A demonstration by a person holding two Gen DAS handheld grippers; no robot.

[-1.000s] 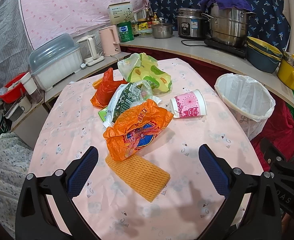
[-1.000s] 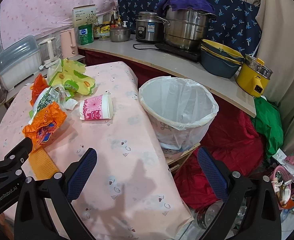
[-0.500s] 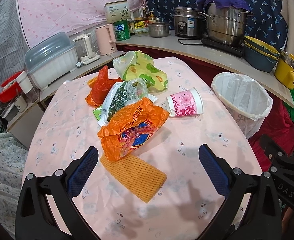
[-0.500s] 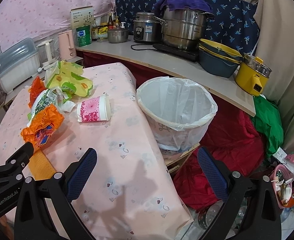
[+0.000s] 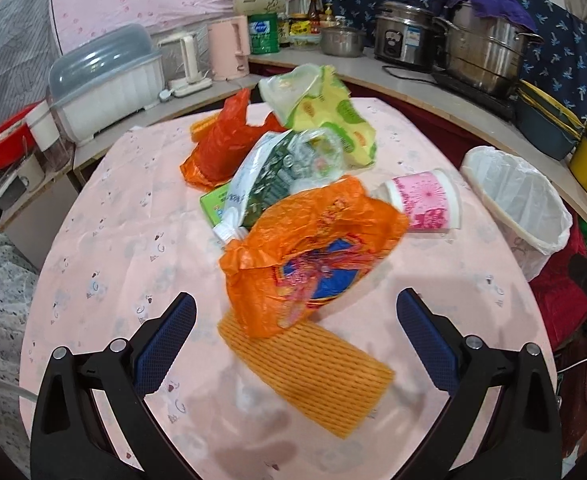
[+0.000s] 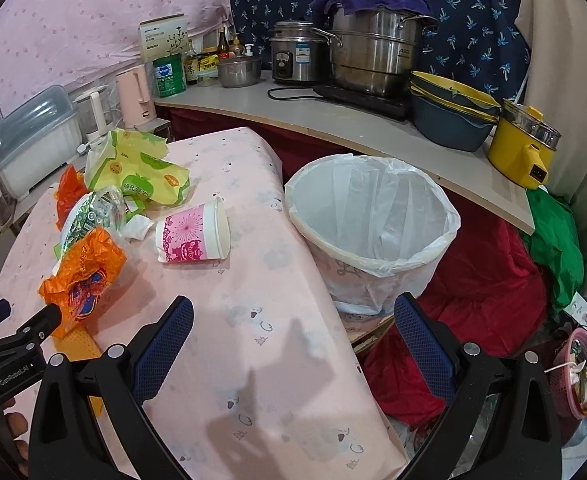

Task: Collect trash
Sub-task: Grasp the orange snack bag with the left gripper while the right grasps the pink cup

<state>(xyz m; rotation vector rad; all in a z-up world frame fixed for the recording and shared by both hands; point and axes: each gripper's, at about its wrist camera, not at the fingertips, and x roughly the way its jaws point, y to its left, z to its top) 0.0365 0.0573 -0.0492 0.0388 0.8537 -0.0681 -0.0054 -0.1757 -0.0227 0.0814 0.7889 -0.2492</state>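
Trash lies heaped on the pink table (image 5: 105, 240): an orange printed bag (image 5: 313, 256) on an orange foam net (image 5: 313, 368), a green-and-white wrapper (image 5: 277, 176), a yellow-green bag (image 5: 325, 116), a red-orange bag (image 5: 221, 144) and a pink paper cup (image 5: 425, 200) on its side. My left gripper (image 5: 295, 344) is open, hovering just short of the foam net and the orange bag. My right gripper (image 6: 291, 348) is open over the table's right edge, with the white-lined bin (image 6: 373, 228) ahead on the right and the cup (image 6: 191, 234) ahead on the left.
A curved counter (image 6: 373, 128) behind carries steel pots (image 6: 377, 56), a rice cooker (image 6: 295, 58), stacked bowls (image 6: 449, 116), a yellow pot (image 6: 527, 148) and a pink kettle (image 5: 229, 48). A covered dish rack (image 5: 105, 80) stands at left. Red and green cloth (image 6: 493, 280) lie below the bin.
My left gripper has moved forward and left, so the trash heap looks nearer. The right gripper has hardly shifted. Both stay open and empty.
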